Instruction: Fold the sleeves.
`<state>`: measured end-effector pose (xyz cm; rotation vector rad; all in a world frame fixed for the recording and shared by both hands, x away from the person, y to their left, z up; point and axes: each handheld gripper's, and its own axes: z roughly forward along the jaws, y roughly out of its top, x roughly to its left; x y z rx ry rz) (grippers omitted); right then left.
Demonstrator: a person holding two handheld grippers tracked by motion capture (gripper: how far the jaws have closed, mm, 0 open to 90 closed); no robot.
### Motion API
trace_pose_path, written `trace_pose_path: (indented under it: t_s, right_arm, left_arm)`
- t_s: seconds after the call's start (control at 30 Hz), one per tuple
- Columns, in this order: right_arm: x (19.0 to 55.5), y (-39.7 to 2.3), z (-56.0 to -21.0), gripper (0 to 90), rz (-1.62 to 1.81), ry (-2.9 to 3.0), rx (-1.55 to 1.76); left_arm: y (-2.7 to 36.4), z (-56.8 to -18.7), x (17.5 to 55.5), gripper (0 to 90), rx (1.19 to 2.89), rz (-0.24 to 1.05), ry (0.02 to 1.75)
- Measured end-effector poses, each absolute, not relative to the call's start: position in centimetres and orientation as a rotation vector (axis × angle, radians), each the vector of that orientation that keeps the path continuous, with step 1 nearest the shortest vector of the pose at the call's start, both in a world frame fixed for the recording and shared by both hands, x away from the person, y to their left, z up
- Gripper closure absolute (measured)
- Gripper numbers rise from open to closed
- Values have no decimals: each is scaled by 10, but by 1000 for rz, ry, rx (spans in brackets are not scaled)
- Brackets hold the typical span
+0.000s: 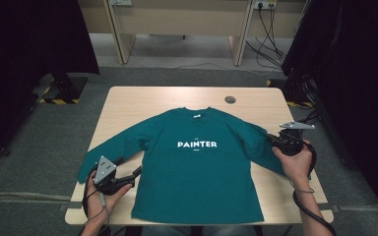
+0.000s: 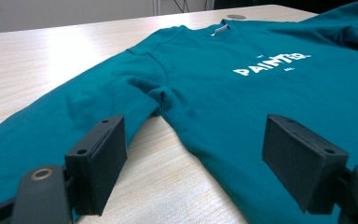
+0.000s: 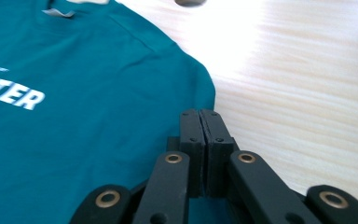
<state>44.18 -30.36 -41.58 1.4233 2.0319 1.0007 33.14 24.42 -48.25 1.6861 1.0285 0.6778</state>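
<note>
A teal long-sleeved shirt (image 1: 197,167) printed PAINTER lies flat, front up, on the light wooden table (image 1: 142,101). My left gripper (image 1: 137,172) rests low beside the shirt's left armpit. In the left gripper view its jaws stand wide open (image 2: 191,163), with the left sleeve (image 2: 37,126) by one jaw and the shirt body (image 2: 242,93) by the other. My right gripper (image 1: 270,140) is at the right sleeve (image 1: 258,145). In the right gripper view its jaws are pressed together (image 3: 204,126) with teal cloth (image 3: 74,130) pinched at their edge.
A round cable hole (image 1: 230,100) sits in the table top beyond the collar. Bare wood (image 3: 298,93) lies to the right of the shirt. Desks and hanging cables (image 1: 266,34) stand behind the table, and black curtains line both sides.
</note>
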Motion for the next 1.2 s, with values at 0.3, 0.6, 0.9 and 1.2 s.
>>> trace_pose_path:
  t_s: [0.3, 0.6, 0.9, 1.2]
  right_arm:
    - [432, -293, -406, 891, 1058, 2046, 1370]
    - [422, -283, -401, 890, 1099, 2067, 1318]
    - [417, -270, -400, 890, 1126, 2088, 1282]
    - [411, -255, -404, 890, 1153, 2131, 1238]
  left_arm:
    - [244, -482, 331, 209, 1687, 677, 1027]
    - [243, -482, 331, 208, 1689, 682, 1025]
    - [244, -483, 331, 206, 1681, 682, 1024]
    - [243, -483, 330, 206, 1681, 683, 1023]
